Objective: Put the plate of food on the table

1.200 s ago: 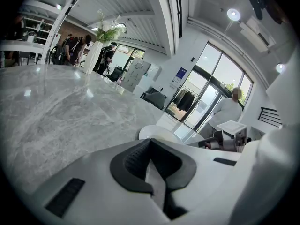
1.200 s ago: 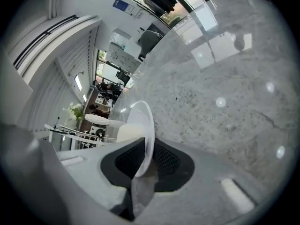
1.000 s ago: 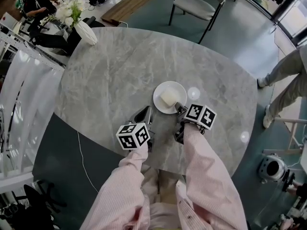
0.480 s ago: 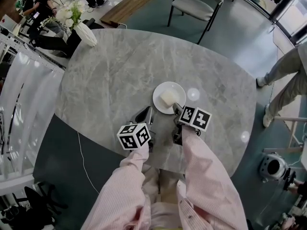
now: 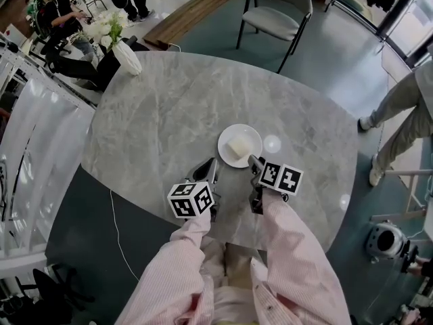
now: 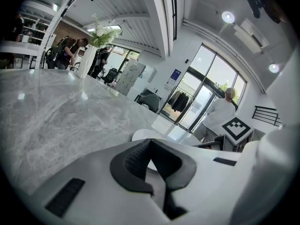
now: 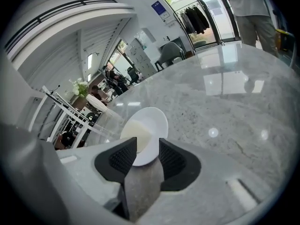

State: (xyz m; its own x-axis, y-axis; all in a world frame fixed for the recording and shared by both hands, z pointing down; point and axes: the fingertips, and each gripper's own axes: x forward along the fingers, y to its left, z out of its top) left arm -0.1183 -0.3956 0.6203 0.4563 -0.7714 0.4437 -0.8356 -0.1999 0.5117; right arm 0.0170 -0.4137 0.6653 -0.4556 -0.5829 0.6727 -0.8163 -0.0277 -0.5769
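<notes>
A white plate (image 5: 247,133) carrying a pale block of food (image 5: 237,146) rests flat on the grey marble table (image 5: 162,114). My right gripper (image 5: 252,161) sits at the plate's near right rim. In the right gripper view its jaws are closing, with the plate's (image 7: 157,121) near rim between them; the pads stand apart from it. The food (image 7: 135,131) lies just beyond the left pad. My left gripper (image 5: 206,172) hovers left of the plate, apart from it. Its jaws meet at the tips with nothing between them, and the plate (image 6: 140,135) shows past them.
A white vase with flowers (image 5: 127,54) stands at the table's far left edge. A grey chair (image 5: 277,12) is behind the table. A person's legs (image 5: 399,107) are to the right, and other people (image 5: 61,12) sit at the far left.
The plate has stayed flat on the table. My right gripper has stayed at its near rim and drawn back a little. The left gripper has barely moved.
</notes>
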